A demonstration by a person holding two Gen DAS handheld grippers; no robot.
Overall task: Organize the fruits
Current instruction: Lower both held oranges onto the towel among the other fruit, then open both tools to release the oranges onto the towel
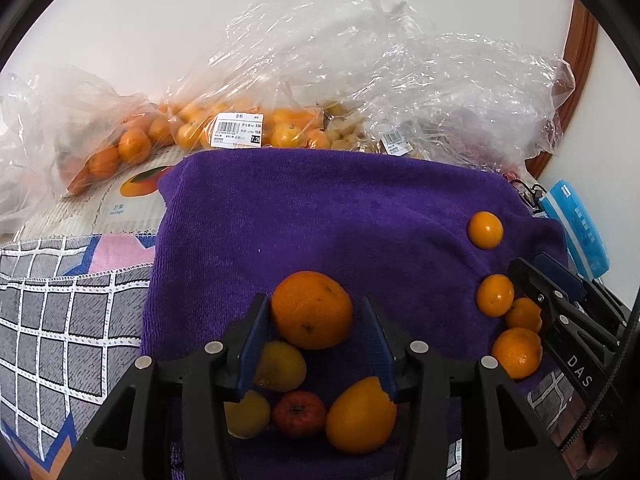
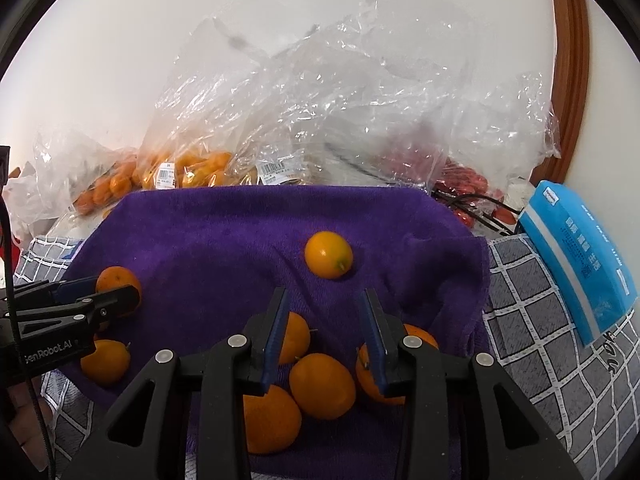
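Purple towel (image 1: 320, 216); left tool (image 1: 316, 320) open around large orange (image 1: 312, 310); right tool (image 2: 326, 312) parted, empty.

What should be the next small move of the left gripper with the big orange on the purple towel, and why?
Probably lift the left gripper straight up and away. The big orange rests on the purple towel between its fingers, with a clear gap at the right finger, so it looks already released beside the other fruits of its group. Pulling back low could knock the red fruit behind it.

I see a grey checked cloth (image 2: 552, 364) bearing a purple towel (image 2: 224, 240), bagged fruit (image 1: 132, 144) and a blue packet (image 2: 576, 256).
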